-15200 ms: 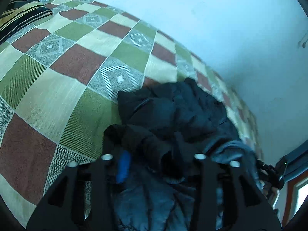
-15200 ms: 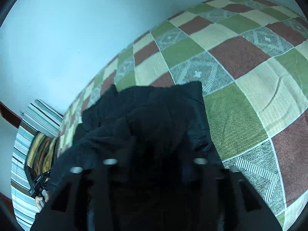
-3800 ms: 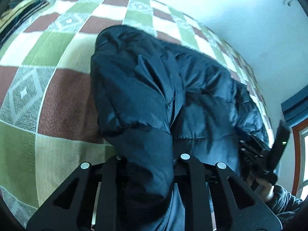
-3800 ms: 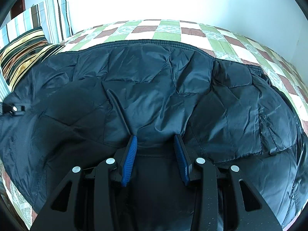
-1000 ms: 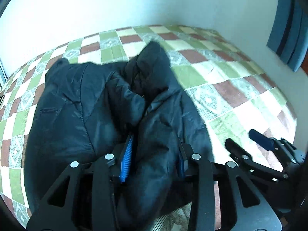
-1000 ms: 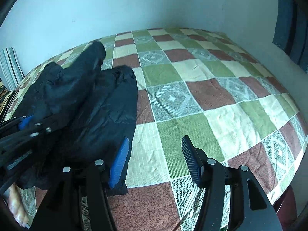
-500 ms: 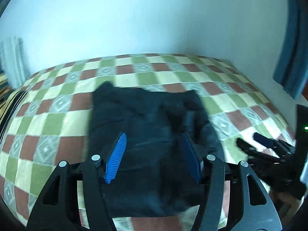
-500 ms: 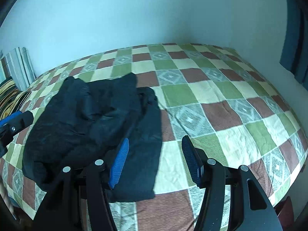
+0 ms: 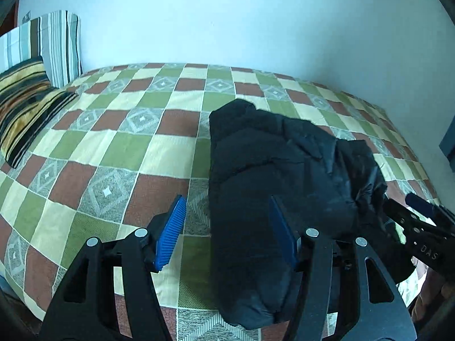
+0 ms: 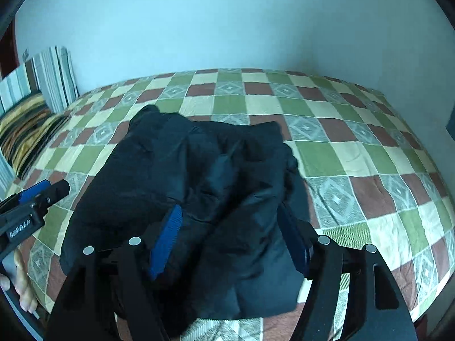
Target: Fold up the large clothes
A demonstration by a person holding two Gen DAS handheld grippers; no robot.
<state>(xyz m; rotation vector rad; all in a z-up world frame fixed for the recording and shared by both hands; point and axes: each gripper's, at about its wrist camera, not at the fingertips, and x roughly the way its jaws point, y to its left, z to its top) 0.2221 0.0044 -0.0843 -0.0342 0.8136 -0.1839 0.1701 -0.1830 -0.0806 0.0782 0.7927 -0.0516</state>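
Observation:
A black puffy jacket (image 9: pixel 284 176) lies folded in a bundle on the checked bedspread (image 9: pixel 113 147). My left gripper (image 9: pixel 226 233) hovers over its near left edge, open, its blue pads (image 9: pixel 170 233) apart and pressing on nothing. In the right wrist view the jacket (image 10: pixel 199 176) fills the middle. My right gripper (image 10: pixel 230 241) hangs above its near end with the jaws opening; the jacket shows between the fingers, but they do not press on it. Each gripper shows in the other's view: the right gripper (image 9: pixel 412 221) at the right, the left gripper (image 10: pixel 37 199) at the left.
Two pillows lean at the bed's left end, a pale striped pillow (image 9: pixel 48 45) and a yellow-and-black pillow (image 9: pixel 25 108). A pale wall (image 9: pixel 227 14) runs along the far side. A dark curtain (image 9: pixel 448 142) hangs at the right. A person's hand (image 10: pixel 22 284) shows at the lower left.
The left gripper let go of the jacket and opened. Both grippers drew back and rose, so more of the bed shows. The right jaws spread wider.

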